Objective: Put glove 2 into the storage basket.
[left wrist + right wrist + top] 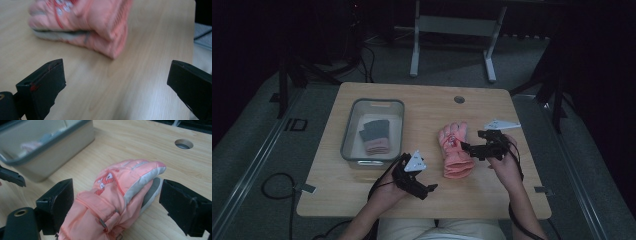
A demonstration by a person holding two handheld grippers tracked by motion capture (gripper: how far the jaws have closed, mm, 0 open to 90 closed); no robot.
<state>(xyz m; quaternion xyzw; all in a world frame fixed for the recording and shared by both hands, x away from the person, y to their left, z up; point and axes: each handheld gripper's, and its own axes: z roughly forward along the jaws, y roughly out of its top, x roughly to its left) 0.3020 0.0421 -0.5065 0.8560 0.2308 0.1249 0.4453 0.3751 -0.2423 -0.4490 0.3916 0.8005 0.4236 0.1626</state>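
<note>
My right gripper (471, 148) had its jaws standing wide, one on each side of the pink glove (455, 151) with a gap to the padding, pressing on nothing; my left gripper (428, 190) also stood wide, over bare wood with nothing between its jaws.

Around the rig the room was dark: grey floor, the white legs of a frame (452, 47) at twelve o'clock, cables trailing at ten. The table (362, 200) was pale wood, smooth and flat, so I judged that a glove would slide on it rather than snag. A grey tub (348, 131) sat at nine o'clock of the table's middle, with a folded pink-and-grey glove (375, 136) inside it.

The pink glove lay just at three o'clock of the middle, fingers toward twelve and cuff toward six, flat on the wood and well apart from the tub. It looked to me light, padded and soft, a thing that gives under the pads and flops if lifted by one end. Its shell looked smooth, perhaps a little slippery. I would have taken it across the ribbed cuff (82, 225) or at the strap with the small buckle (103, 222), where the cloth bunches thick.
</note>
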